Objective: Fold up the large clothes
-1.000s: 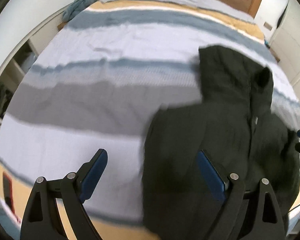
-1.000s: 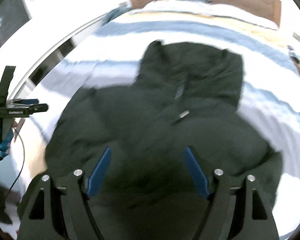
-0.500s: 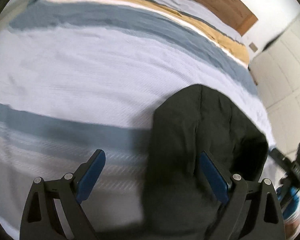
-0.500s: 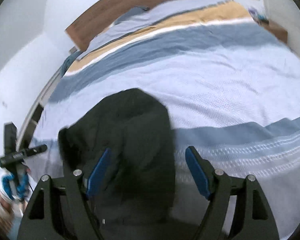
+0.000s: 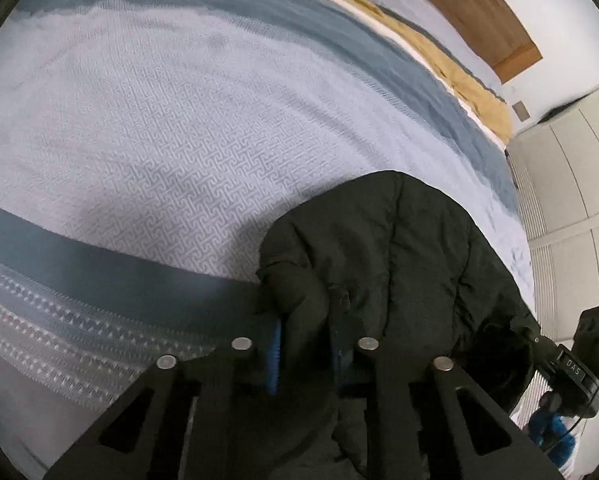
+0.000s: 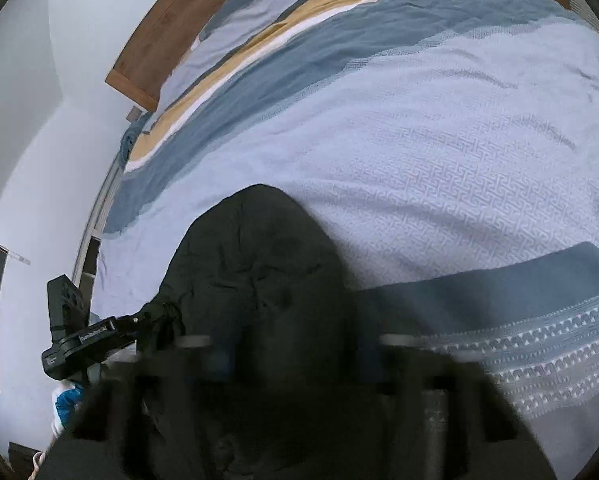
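A black padded hooded jacket [image 5: 399,248] lies on the striped bedspread [image 5: 171,128]. My left gripper [image 5: 305,344] is shut on a fold of the jacket at the left edge of its hood, blue pads pressed into the fabric. In the right wrist view the jacket's hood [image 6: 259,264] lies between the blurred fingers of my right gripper [image 6: 291,356], which stand closer together around the fabric; motion blur hides whether they pinch it. Each view shows the other gripper at its edge, the right one [image 5: 579,360] and the left one [image 6: 83,336].
The bed has blue, grey, white and mustard stripes [image 6: 419,128] and a wooden headboard [image 5: 479,12]. White wardrobe doors [image 5: 571,168] stand by one side. A white wall and shelving [image 6: 91,256] lie on the other side.
Both grippers moved forward from the jacket's body to its hood. The left gripper went from open to shut on the fabric. The right fingers have come closer together.
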{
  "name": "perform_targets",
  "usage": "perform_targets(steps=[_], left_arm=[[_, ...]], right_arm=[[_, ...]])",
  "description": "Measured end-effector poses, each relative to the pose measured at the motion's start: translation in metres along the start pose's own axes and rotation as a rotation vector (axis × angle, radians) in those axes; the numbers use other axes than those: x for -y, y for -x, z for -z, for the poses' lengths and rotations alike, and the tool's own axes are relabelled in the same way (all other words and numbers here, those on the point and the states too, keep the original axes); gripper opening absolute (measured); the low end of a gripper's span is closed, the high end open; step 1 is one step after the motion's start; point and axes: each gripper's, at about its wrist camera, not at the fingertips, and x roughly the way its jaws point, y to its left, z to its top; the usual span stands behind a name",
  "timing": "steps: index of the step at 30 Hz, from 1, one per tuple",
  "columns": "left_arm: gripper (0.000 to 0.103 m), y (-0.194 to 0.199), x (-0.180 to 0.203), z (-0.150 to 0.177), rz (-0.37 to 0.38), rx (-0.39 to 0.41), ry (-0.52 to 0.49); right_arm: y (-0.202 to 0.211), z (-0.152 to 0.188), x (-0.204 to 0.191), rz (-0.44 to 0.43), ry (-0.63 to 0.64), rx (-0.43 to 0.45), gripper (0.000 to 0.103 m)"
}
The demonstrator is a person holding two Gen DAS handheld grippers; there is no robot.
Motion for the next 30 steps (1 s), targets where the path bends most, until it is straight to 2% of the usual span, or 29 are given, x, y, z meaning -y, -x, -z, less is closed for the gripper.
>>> perform_targets(steps=[2,8,14,22,26,30], left_arm=[[0.013,0.011,0.003,0.004,-0.001,0.009,-0.016],[0.011,0.076,0.014,0.046,0.011,0.055,-0.088],[0.008,0.125,-0.007,0.122,0.002,0.080,-0.122],[0.006,0.133,-0.033,0.201,0.014,0.065,-0.113],[0.006,0.128,-0.039,0.225,0.000,0.050,-0.117],[0.005,0.116,-0.043,0.240,-0.034,0.027,-0.144]], right_arm=[[0.016,0.006,-0.009,0.017,0.040,-0.005,0.014],[0.076,0.033,-0.037,0.030,0.095,0.013,0.012],[0.132,0.092,-0.039,0.000,0.101,0.052,0.012],[0.162,0.178,-0.004,-0.062,0.040,0.099,0.010],[0.160,0.207,0.016,-0.068,0.002,0.092,0.010],[0.151,0.227,0.031,-0.031,0.005,0.068,0.010]])
